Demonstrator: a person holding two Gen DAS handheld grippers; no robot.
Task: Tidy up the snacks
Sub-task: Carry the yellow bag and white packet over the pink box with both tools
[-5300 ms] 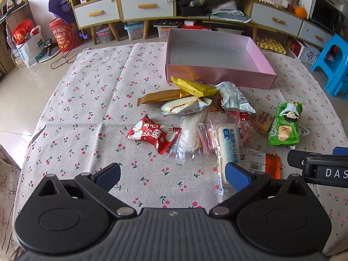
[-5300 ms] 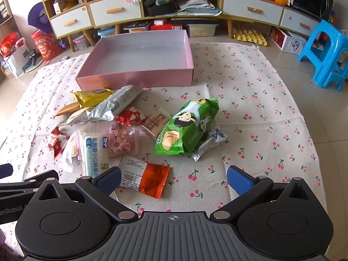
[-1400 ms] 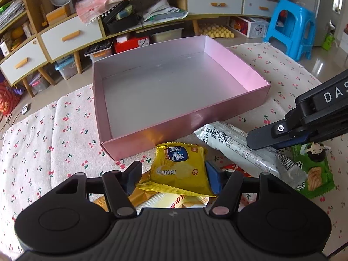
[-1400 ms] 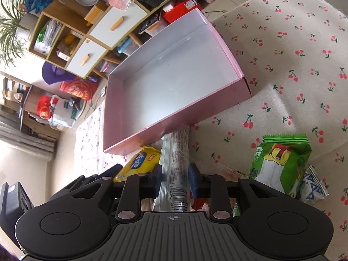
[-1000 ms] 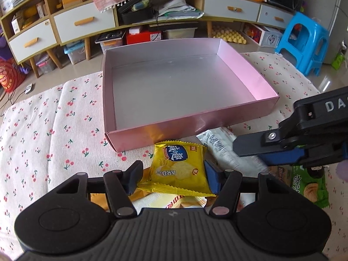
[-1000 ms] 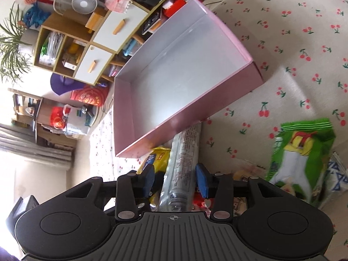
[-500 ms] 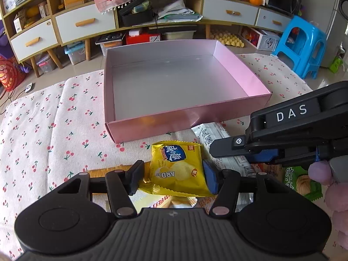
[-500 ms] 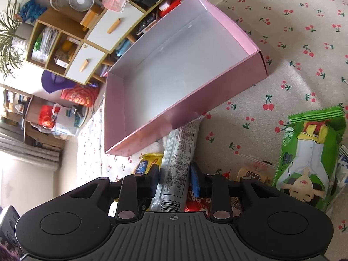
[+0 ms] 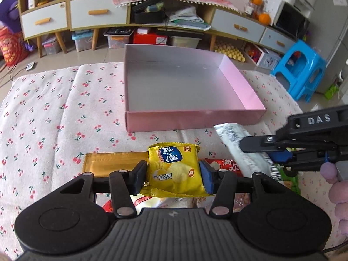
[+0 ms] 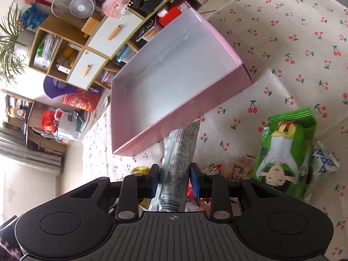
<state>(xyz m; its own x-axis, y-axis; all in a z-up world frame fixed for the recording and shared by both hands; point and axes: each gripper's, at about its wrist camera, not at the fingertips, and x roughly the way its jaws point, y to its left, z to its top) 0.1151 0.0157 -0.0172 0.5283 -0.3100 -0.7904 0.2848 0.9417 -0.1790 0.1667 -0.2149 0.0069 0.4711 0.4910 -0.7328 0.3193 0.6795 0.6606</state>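
Observation:
An empty pink box [image 9: 195, 120] lies on the cherry-print cloth, just beyond both grippers. In the left wrist view my left gripper [image 9: 173, 179] has a yellow snack packet [image 9: 174, 169] between its pads; the jaws are closing and both pads touch the packet's sides. My right gripper [image 10: 175, 182] is shut on a long silver packet [image 10: 180, 152], whose far end reaches the pink box's [image 10: 178, 117] near wall. The right gripper [image 9: 271, 150] also shows at the right of the left view, with the silver packet [image 9: 232, 137] under it.
A gold packet [image 9: 113, 161] and a red packet [image 9: 226, 165] lie beside the yellow one. A green chips bag [image 10: 285, 152], a brown packet [image 10: 238, 170] and a silver packet with blue triangles [image 10: 324, 158] lie to the right. A blue stool [image 9: 302, 69] and low cabinets stand beyond the table.
My right gripper's jaws have narrowed onto the silver packet. The left jaws have drawn in against the yellow packet, and the left view has rolled and pulled back a little from the box.

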